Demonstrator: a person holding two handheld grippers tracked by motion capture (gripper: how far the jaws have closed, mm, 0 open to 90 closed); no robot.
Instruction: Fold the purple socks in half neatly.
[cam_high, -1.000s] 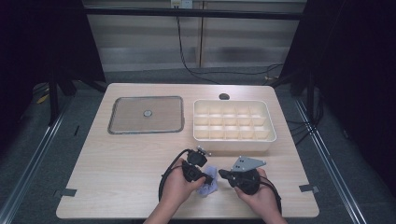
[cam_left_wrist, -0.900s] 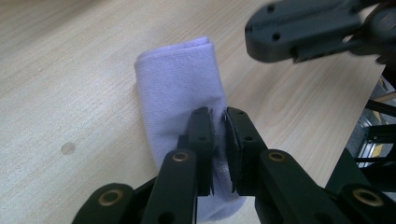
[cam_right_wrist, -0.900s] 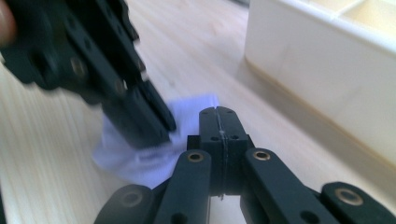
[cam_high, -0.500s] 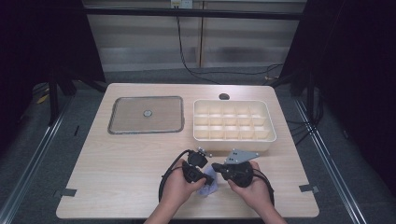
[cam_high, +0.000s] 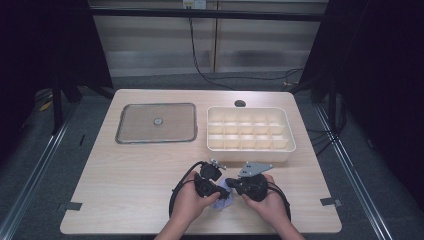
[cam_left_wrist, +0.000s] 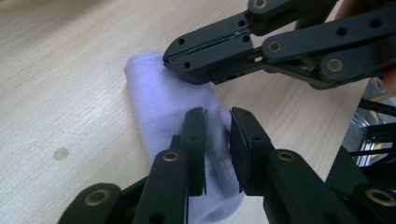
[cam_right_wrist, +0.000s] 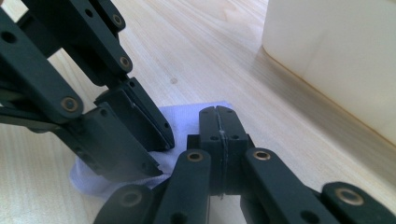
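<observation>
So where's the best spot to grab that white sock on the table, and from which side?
Probably the free rounded end of the sock, coming from above with the jaws across its width. It lies flat and limp, so a bunched fold would pinch most easily there. The left gripper already straddles its middle, and the right gripper, jaws shut, rests near that end.

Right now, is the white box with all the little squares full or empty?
Empty. In the high view every compartment of the white tray shows only its bare pale bottom, and its clear lid lies apart on the table.

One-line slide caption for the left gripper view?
Left gripper, jaws slightly apart, straddles a pale lilac sock on the wooden table while the closed right gripper presses its far end.
</observation>
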